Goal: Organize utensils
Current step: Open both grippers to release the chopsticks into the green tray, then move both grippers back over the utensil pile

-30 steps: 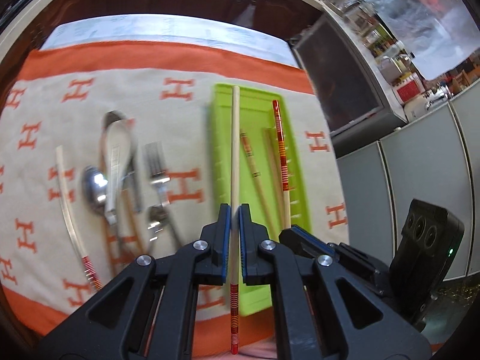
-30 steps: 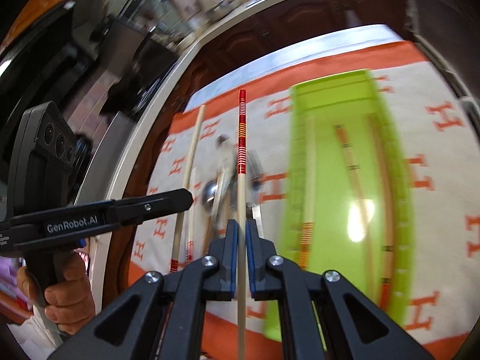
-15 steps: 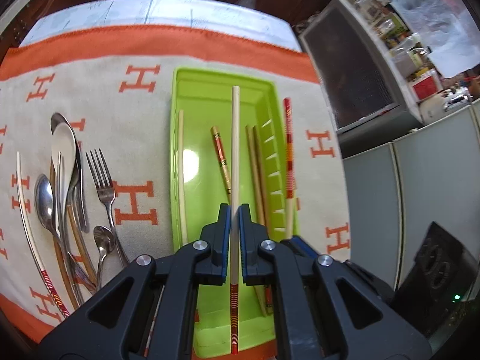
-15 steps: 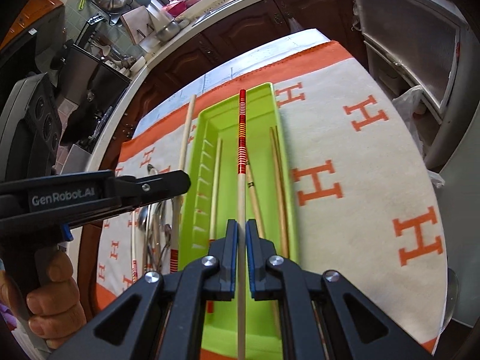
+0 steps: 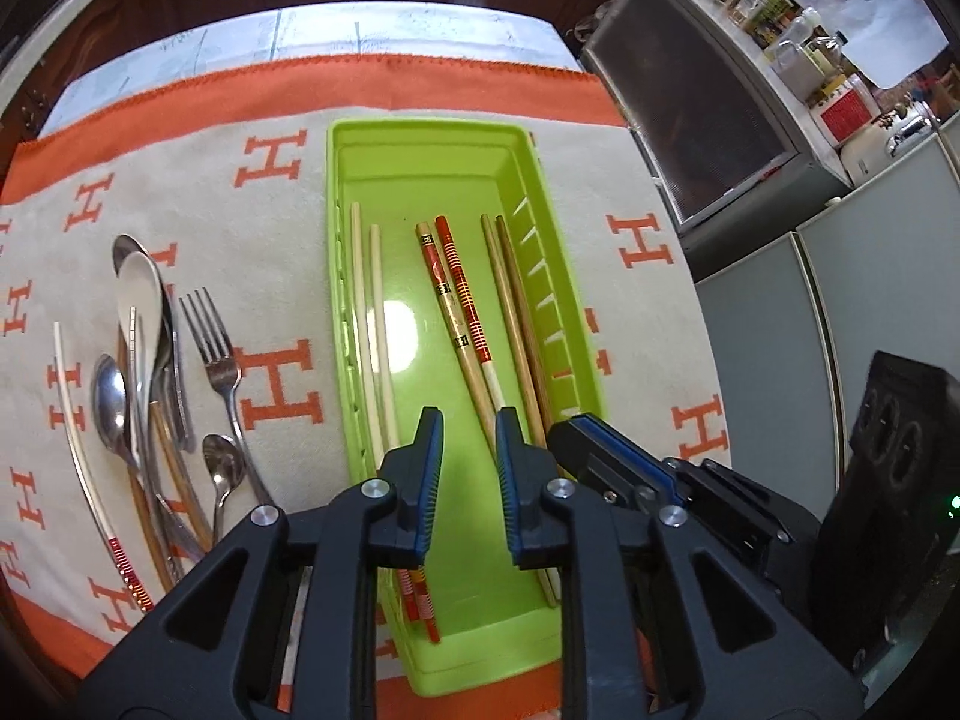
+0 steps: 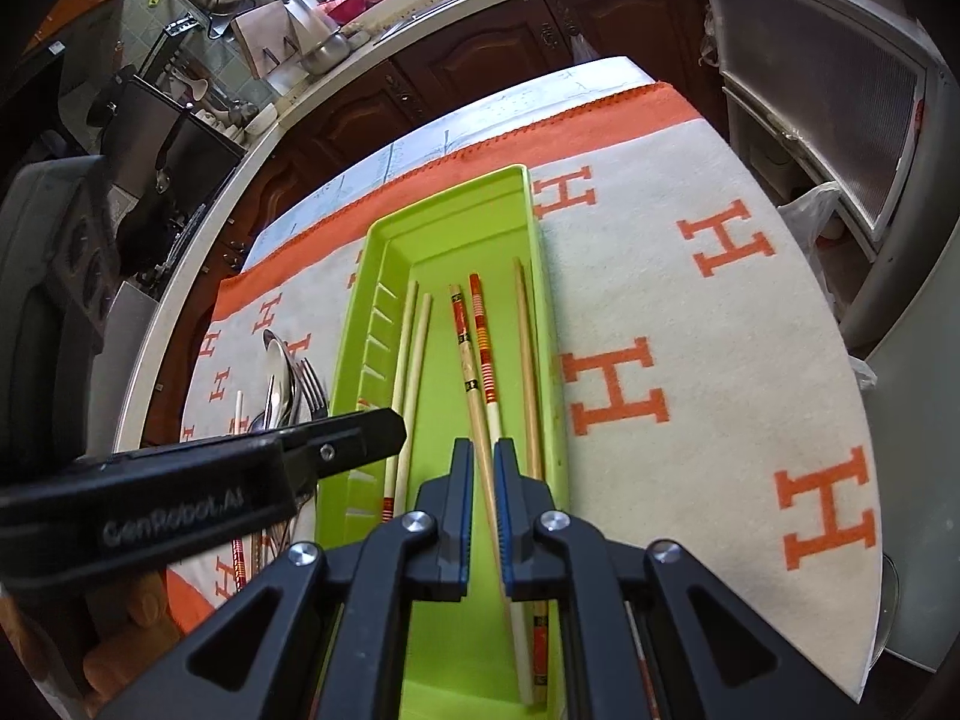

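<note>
A green tray (image 5: pixel 420 138) lies on the cloth and holds several chopsticks. A pale pair (image 5: pixel 366 312) is at its left, two red-patterned sticks (image 5: pixel 459 288) lie in the middle, and a brown pair (image 5: pixel 510 312) is at the right. My left gripper (image 5: pixel 470 450) hangs over the tray's near half; its jaws are opening and nothing is between them. My right gripper (image 6: pixel 483 468) is beside it over the tray (image 6: pixel 456 192). Its jaws are opening, and the red-banded chopstick (image 6: pixel 483 348) lies loose in the gap, resting in the tray.
Left of the tray lie spoons, a fork (image 5: pixel 213 348), a white ceramic spoon (image 5: pixel 141 294) and one loose pale chopstick (image 5: pixel 78 438). The beige cloth with orange H marks (image 6: pixel 690 360) covers the table. Grey cabinets (image 5: pixel 810 330) stand to the right.
Both grippers moved over the tray and lower. Each was shut on a chopstick; now both jaws stand apart and the two sticks lie in the tray.
</note>
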A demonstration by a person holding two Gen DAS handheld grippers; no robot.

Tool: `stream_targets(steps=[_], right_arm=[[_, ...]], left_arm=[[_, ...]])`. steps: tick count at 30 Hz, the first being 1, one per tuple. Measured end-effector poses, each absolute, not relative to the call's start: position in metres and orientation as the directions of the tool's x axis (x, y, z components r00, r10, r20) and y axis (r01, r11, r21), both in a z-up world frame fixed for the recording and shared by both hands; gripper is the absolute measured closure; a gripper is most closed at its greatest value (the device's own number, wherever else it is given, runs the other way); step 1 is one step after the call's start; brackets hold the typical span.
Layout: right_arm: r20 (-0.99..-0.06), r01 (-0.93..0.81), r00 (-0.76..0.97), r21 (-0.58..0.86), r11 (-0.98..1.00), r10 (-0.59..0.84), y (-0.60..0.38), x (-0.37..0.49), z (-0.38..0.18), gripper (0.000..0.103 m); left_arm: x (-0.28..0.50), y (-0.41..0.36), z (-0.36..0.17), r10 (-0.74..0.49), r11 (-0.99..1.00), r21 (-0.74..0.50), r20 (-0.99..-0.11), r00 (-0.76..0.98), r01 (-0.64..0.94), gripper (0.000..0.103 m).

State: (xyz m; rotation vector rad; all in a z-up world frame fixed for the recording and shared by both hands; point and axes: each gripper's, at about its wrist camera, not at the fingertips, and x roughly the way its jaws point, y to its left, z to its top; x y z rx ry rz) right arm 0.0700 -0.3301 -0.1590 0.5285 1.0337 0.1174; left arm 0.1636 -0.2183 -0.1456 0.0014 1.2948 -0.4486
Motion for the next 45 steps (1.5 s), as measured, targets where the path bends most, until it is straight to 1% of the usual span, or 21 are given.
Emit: stream_targets(steps=[11,19,28,36,45], right_arm=[[-0.788,0.115,0.508,0.463,0.879,0.349,-0.308,0.058,-0.154,0.096],[-0.79,0.071,0.493,0.454,0.888,0.364,-0.283,0.049,-0.145,0.096],[-0.79,0.025,0.49,0.436,0.9,0.369,-0.253,0.039,-0.127,0.096],[-0.792,-0.022,0.482,0.417,0.909,0.375,-0.222,0.033,-0.112,0.096],[-0.798,-0.105,0.439,0.412,0.905,0.414,-0.174,0.036,-0.105,0.096]], left_arm=[[0.138,-0.178,-0.112,-0.264,0.937,-0.163,-0.91,0.32,0.31,0.088],[0.123,-0.131,-0.096,-0.242,0.954,-0.149,-0.895,0.375,0.26,0.088],[0.106,-0.076,-0.089,-0.217,0.971,-0.151,-0.885,0.412,0.187,0.088],[0.09,-0.028,-0.082,-0.16,0.985,-0.111,-0.865,0.475,0.131,0.088],[0.081,0.025,-0.095,-0.066,0.997,-0.043,-0.869,0.49,0.058,0.088]])
